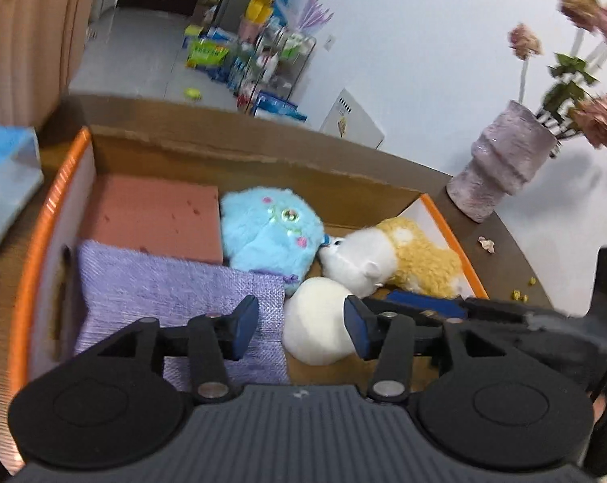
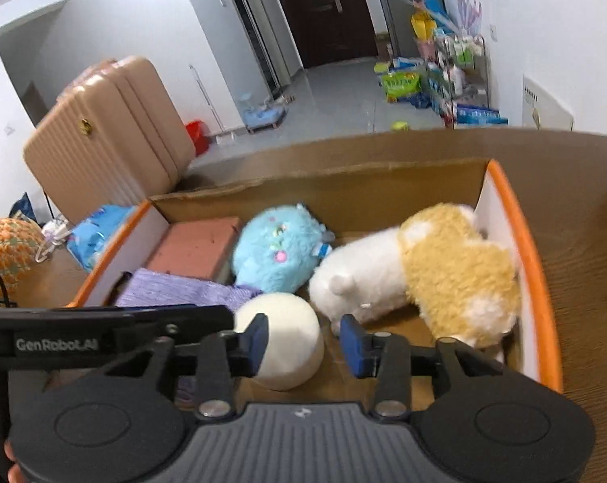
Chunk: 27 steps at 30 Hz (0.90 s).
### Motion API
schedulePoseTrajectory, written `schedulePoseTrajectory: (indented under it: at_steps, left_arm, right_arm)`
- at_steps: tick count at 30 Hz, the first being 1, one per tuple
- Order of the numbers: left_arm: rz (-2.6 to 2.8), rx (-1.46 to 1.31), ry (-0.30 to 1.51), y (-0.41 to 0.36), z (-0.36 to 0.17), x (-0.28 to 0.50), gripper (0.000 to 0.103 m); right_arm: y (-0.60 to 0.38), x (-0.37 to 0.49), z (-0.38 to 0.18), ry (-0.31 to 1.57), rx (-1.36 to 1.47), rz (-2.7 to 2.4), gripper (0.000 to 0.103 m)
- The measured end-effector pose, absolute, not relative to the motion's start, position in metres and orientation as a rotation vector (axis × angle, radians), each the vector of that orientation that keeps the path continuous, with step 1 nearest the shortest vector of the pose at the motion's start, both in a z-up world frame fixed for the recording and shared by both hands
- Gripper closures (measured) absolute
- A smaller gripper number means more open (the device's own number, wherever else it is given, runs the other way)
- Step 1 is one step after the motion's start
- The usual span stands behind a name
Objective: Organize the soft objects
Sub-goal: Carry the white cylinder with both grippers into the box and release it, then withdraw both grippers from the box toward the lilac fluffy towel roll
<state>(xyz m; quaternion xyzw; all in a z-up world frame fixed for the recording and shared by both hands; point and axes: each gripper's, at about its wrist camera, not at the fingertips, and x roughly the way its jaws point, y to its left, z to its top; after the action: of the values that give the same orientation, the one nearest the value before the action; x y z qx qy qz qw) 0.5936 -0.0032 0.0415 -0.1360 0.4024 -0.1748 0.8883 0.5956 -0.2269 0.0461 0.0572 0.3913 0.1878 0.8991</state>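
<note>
Brown wood-grain table point(image 2: 585, 249) carries a cardboard box point(image 1: 231, 157) with orange-edged white side walls. On the table to its right stands a pinkish vase point(image 1: 500, 173) of dried flowers against a white wall; to its left lies a blue packet point(image 2: 98, 225). Past the table are a tan ribbed suitcase point(image 2: 106, 129), a grey tiled floor, a dark door and a wire rack point(image 2: 462, 68) crowded with packages.

Inside the box, a pink sponge block point(image 1: 154, 217) lies at the back left with a purple cloth point(image 1: 174, 298) in front of it. A blue furry toy point(image 1: 269, 233) sits mid-box, a white and yellow plush animal point(image 2: 416, 273) lies along the right wall, and a cream ball point(image 2: 283, 338) rests at the front, touching the cloth.

The left gripper point(image 1: 301, 326) hangs over the front of the box, fingers partly apart with nothing gripped; the ball lies below the gap. The right gripper point(image 2: 303, 340) is likewise partly open and empty, its left finger point(image 2: 257, 342) in front of the ball.
</note>
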Motion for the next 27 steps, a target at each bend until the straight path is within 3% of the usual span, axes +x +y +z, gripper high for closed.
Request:
schedulePoseTrajectory:
  at_steps: [16, 27]
  left_arm:
    - [-0.364, -0.117, 0.602, 0.020, 0.146, 0.432, 0.031]
    - [-0.320, -0.092, 0.449, 0.020, 0.129, 0.290, 0.020]
  right_arm:
    - [-0.268, 0.446, 0.159, 0.564, 0.001, 0.372, 0.048]
    - [-0.283, 0.322, 0.151, 0.469, 0.008, 0.421, 0.039]
